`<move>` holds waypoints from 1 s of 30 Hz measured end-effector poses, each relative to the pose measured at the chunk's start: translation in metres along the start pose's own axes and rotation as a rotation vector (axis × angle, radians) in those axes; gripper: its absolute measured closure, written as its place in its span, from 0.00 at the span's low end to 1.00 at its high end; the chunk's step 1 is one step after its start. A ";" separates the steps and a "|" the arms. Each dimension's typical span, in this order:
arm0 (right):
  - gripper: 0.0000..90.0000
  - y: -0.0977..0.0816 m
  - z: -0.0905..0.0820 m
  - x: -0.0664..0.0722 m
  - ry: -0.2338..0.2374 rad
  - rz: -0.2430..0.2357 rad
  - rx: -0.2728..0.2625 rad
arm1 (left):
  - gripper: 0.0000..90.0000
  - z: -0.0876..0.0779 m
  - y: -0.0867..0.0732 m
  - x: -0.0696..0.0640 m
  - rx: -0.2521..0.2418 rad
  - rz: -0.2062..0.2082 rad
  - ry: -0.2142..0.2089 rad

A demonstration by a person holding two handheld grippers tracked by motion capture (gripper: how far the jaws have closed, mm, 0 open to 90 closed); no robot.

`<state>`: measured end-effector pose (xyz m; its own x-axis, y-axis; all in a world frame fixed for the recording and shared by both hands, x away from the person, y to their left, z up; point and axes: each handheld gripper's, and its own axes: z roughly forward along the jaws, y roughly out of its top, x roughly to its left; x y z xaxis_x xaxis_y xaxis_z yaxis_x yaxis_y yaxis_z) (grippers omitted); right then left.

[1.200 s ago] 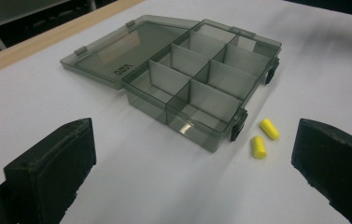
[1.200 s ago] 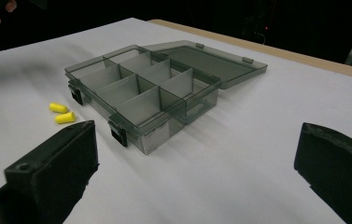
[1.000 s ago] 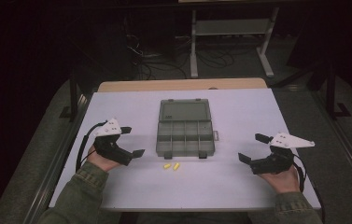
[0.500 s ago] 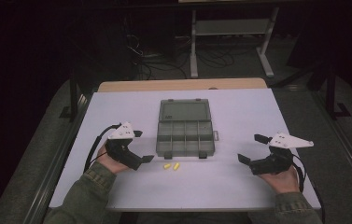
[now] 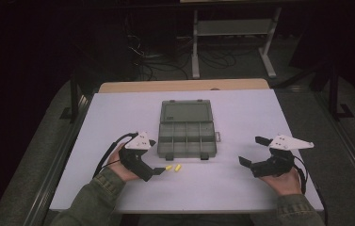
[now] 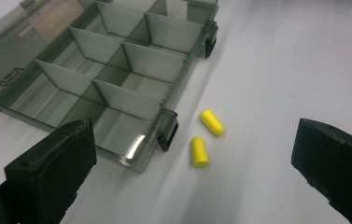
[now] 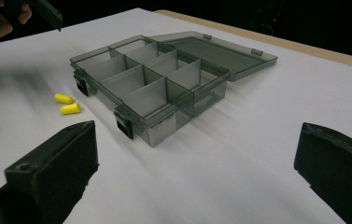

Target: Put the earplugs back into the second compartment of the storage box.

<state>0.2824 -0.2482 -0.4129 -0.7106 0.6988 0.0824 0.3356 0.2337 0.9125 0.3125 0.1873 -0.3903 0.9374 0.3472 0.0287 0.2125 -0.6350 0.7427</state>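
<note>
The two yellow plugs point(image 6: 206, 138) lie on the table point(image 5: 241, 188) just in front of the open box point(image 5: 187, 136). The left tongs point(image 5: 152, 157), spread wide, are nearest; the plugs sit at their 12 o'clock. The right tongs point(image 5: 250, 151) are spread too, well apart.

Table point(image 5: 241, 188): pale lavender-white top, tan wooden edge along the far side. On it: grey translucent compartment box point(image 5: 187, 134), lid open flat toward the far side, and two yellow earplugs point(image 5: 173, 167) just beside its near edge, side by side.

left gripper point(image 5: 152, 157) moved closer to yellow earplugs point(image 5: 173, 167)
</note>
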 end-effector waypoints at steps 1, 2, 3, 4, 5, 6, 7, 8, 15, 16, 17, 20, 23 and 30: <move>0.00 0.000 0.000 0.000 0.001 0.000 0.000 | 0.01 0.003 -0.001 -0.003 0.009 0.008 -0.010; 0.00 0.000 0.000 0.000 0.002 0.001 0.000 | 0.01 0.005 -0.001 -0.005 0.015 0.013 -0.011; 0.00 0.000 0.000 0.000 0.001 0.000 0.000 | 0.01 0.006 -0.001 -0.006 0.019 0.020 -0.017; 0.00 0.000 0.000 0.000 0.000 0.001 0.000 | 0.03 0.007 -0.002 -0.007 0.023 0.028 -0.030; 0.00 0.000 0.000 0.000 0.000 0.001 0.000 | 0.07 0.007 -0.002 -0.007 0.023 0.028 -0.030; 0.00 0.000 0.000 0.000 0.002 0.002 0.001 | 0.10 0.008 -0.002 -0.008 0.023 0.037 -0.044; 0.00 0.000 0.000 0.000 0.004 0.000 0.001 | 0.11 0.009 -0.002 -0.009 0.030 0.045 -0.047; 0.00 0.000 0.000 0.000 0.008 -0.001 0.004 | 0.11 0.011 -0.003 -0.009 0.044 0.042 -0.055; 0.00 0.000 0.003 0.002 0.018 -0.010 0.019 | 0.21 0.018 -0.004 -0.010 0.070 0.054 -0.068; 0.00 0.000 0.003 0.002 0.018 -0.010 0.019 | 0.21 0.019 -0.004 -0.010 0.079 0.061 -0.070; 0.00 0.000 0.003 0.001 0.021 -0.008 0.020 | 0.26 0.020 -0.004 -0.011 0.085 0.061 -0.078; 0.00 0.000 0.003 0.002 0.029 -0.014 0.015 | 0.36 0.024 -0.004 -0.009 0.095 0.065 -0.104; 0.00 0.000 0.003 0.002 0.035 -0.014 0.014 | 0.40 0.026 -0.004 -0.008 0.097 0.059 -0.111; 0.00 0.000 0.003 0.003 0.036 -0.016 0.013 | 0.46 0.035 -0.004 -0.006 0.134 0.070 -0.099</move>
<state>0.2821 -0.2445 -0.4143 -0.7375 0.6703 0.0826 0.3322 0.2535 0.9085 0.3153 0.1633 -0.4169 0.9724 0.2330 0.0063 0.1742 -0.7441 0.6450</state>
